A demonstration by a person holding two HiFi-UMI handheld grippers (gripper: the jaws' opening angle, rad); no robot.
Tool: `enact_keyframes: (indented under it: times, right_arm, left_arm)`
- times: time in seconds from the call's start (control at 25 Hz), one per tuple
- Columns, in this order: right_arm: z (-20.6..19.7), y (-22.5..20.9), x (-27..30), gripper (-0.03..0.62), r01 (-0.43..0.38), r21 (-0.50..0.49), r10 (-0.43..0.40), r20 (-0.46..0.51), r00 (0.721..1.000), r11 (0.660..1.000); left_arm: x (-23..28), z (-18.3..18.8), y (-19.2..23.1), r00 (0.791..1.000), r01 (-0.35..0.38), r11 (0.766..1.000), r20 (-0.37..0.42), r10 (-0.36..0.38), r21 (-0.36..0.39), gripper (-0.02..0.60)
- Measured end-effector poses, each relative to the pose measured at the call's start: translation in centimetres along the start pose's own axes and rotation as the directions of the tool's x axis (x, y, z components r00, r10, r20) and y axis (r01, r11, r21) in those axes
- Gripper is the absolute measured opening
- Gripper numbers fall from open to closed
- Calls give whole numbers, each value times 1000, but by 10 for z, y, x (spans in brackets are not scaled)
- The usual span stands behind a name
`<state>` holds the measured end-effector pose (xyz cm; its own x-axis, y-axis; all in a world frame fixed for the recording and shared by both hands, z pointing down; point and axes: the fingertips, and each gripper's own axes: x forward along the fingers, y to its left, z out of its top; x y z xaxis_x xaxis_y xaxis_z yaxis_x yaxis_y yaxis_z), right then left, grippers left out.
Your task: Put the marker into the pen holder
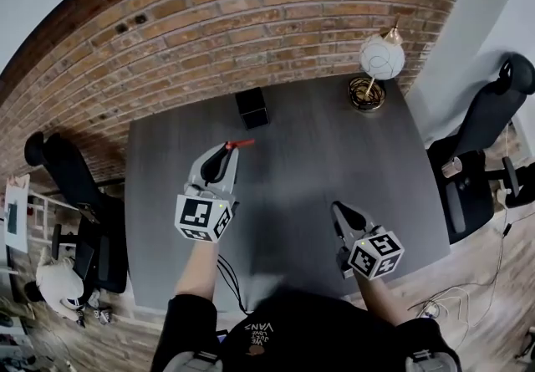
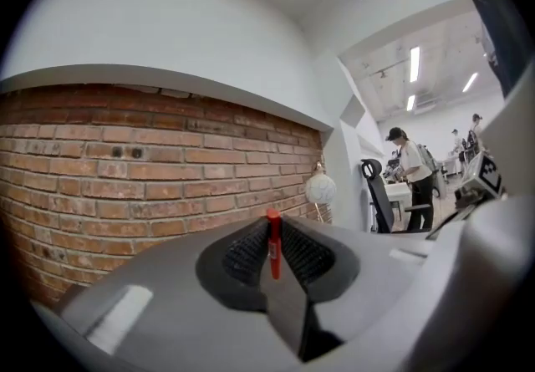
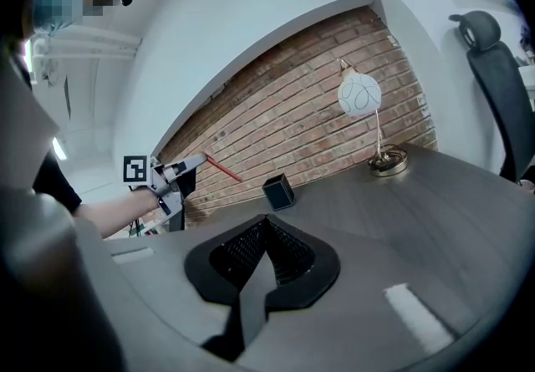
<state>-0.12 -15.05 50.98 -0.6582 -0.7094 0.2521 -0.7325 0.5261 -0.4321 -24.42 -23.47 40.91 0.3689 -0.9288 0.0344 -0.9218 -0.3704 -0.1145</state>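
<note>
A red marker (image 1: 240, 144) sticks out of my left gripper (image 1: 227, 147), which is shut on it above the dark table (image 1: 309, 186). The marker points toward the black square pen holder (image 1: 252, 107) standing near the table's far edge, a short way beyond the tip. In the left gripper view the marker (image 2: 273, 243) stands upright between the closed jaws. My right gripper (image 1: 338, 210) is shut and empty, lower right over the table. From the right gripper view, the left gripper (image 3: 201, 160) holds the marker (image 3: 223, 169) in the air left of the pen holder (image 3: 278, 191).
A desk lamp with a white globe (image 1: 381, 57) and a brass base (image 1: 367, 94) stands at the table's far right corner. A brick wall (image 1: 209, 36) runs behind the table. Black office chairs (image 1: 481, 157) flank both sides.
</note>
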Motion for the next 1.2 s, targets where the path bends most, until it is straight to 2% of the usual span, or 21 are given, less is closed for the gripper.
enact_keyframes:
  times: [0.56,1.2]
  right_arm:
    - [-20,-4,1,2,53,19,-53,-13,999,998]
    - [-42,-11,12,2,87,41,-84,-55,995,995]
  left_arm:
    - [69,2,36,999,36,995,-10,-35,96,98]
    - [134,-33,73,993,53,992,-108,-41,111,98]
